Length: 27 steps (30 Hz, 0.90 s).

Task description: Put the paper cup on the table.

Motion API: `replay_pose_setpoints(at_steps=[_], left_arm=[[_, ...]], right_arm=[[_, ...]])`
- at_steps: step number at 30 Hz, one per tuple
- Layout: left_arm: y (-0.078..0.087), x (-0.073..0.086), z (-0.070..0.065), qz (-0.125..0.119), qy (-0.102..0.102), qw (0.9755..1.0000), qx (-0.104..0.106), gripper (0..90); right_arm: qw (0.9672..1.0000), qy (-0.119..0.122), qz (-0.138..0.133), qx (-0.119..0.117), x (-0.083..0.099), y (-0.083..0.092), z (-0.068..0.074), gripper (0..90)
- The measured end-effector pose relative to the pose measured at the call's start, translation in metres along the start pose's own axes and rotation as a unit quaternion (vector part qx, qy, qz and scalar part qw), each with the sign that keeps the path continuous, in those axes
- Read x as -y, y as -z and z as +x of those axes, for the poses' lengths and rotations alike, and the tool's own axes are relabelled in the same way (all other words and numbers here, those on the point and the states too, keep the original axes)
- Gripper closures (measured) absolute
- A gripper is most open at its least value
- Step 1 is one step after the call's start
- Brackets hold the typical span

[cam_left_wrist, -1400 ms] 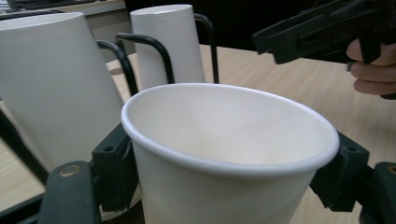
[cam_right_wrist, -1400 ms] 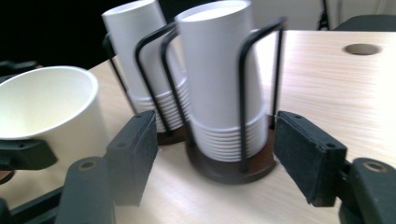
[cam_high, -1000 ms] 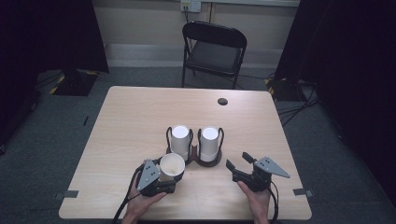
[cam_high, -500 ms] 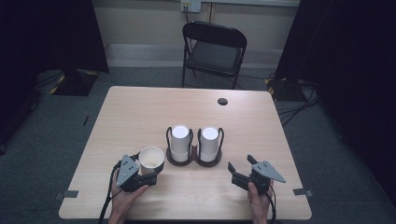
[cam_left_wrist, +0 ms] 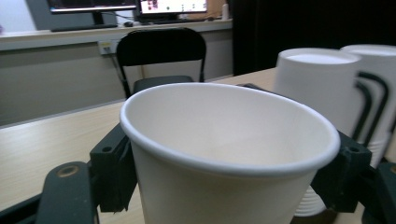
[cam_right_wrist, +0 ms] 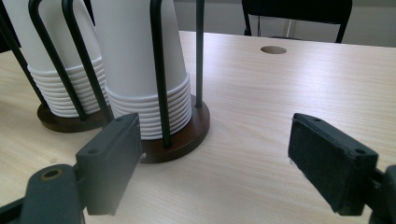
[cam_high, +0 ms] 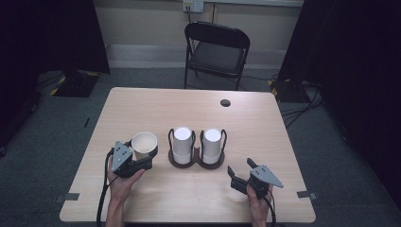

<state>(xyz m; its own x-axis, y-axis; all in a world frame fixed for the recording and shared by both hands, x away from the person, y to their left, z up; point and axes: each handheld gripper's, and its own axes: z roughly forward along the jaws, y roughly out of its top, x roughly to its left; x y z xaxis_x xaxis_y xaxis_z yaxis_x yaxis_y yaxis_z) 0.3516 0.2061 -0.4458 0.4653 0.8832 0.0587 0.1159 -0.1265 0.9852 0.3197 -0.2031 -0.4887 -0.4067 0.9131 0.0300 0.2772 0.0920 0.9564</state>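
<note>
One paper cup [cam_high: 144,145] is out of the cup holder [cam_high: 197,161] and sits upright between the jaws of the left gripper [cam_high: 142,158], which close on its sides, toward the left edge of the table [cam_high: 156,104]. Whether its base touches the tabletop I cannot tell. Two stacks of upside-down cups [cam_right_wrist: 140,65] wait in the holder at mid-table. The right gripper [cam_high: 235,176] hovers wide and empty near the front right corner. Judging by this, setting the cup down is what remains.
</note>
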Motion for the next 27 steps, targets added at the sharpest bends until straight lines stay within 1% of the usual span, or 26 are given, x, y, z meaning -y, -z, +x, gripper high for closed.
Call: replay_pose_setpoints(at_steps=[2,3,4,5,8,11,13,15,16,18,19,20,21,23,26,27], left_arm=[[-0.006,0.001,0.004,-0.003,0.02,0.9998,0.005,22.1],[-0.009,0.001,0.007,-0.005,0.023,0.9997,0.001,22.2],[-0.012,0.001,0.009,-0.004,0.022,0.9997,-0.004,22.2],[-0.015,0.001,0.011,-0.005,0.026,0.9996,-0.008,22.2],[-0.026,-0.002,0.018,0.003,0.019,0.9997,-0.017,22.1],[-0.036,-0.003,0.026,0.007,0.016,0.9996,-0.021,21.6],[-0.04,-0.003,0.029,0.006,0.023,0.9994,-0.024,21.4],[-0.044,-0.005,0.032,0.009,0.022,0.9992,-0.031,21.3],[-0.046,-0.005,0.033,0.007,0.024,0.9993,-0.028,21.3],[-0.049,-0.006,0.033,0.008,0.025,0.9992,-0.03,21.1],[-0.051,-0.006,0.034,0.004,0.03,0.9992,-0.025,21.0],[-0.053,-0.005,0.035,0.006,0.03,0.9991,-0.028,21.0],[-0.056,-0.005,0.036,0.013,0.033,0.9989,-0.029,21.0],[-0.062,-0.003,0.038,0.017,0.04,0.9986,-0.029,20.8],[-0.069,0.001,0.039,0.025,0.042,0.9984,-0.029,20.8],[-0.072,0.003,0.039,0.033,0.037,0.9983,-0.028,20.8]], right_arm=[[1.0,0.006,0.0,0.0,0.001,0.0,0.0,16.8],[1.0,0.007,-0.001,-0.001,0.001,0.0,0.0,16.7],[1.0,0.008,0.0,-0.003,0.001,-0.001,0.0,16.7],[0.9999,0.009,-0.001,-0.005,0.001,-0.001,0.001,16.7],[0.9999,0.01,-0.003,-0.007,0.001,-0.002,0.002,16.7],[0.9998,0.01,-0.008,-0.012,0.001,-0.002,0.002,16.6],[0.9999,0.009,-0.007,-0.011,0.001,-0.003,0.002,16.6],[0.9999,0.006,-0.007,-0.011,0.002,-0.003,0.001,16.5],[0.9999,0.006,-0.008,-0.011,0.003,-0.003,0.001,16.5],[0.9999,0.004,-0.007,-0.012,0.005,-0.003,0.002,16.6],[0.9999,0.007,-0.009,-0.011,0.005,-0.002,0.002,16.4],[0.9998,0.006,-0.011,-0.014,0.005,-0.002,0.003,16.1],[0.9998,0.004,-0.011,-0.015,0.005,-0.002,0.003,16.1],[0.9998,0.004,-0.009,-0.014,0.005,-0.003,0.004,15.8],[0.9999,0.001,-0.011,-0.013,0.005,-0.002,0.003,15.6],[0.9999,0.002,-0.011,-0.013,0.005,-0.003,0.003,15.7]])
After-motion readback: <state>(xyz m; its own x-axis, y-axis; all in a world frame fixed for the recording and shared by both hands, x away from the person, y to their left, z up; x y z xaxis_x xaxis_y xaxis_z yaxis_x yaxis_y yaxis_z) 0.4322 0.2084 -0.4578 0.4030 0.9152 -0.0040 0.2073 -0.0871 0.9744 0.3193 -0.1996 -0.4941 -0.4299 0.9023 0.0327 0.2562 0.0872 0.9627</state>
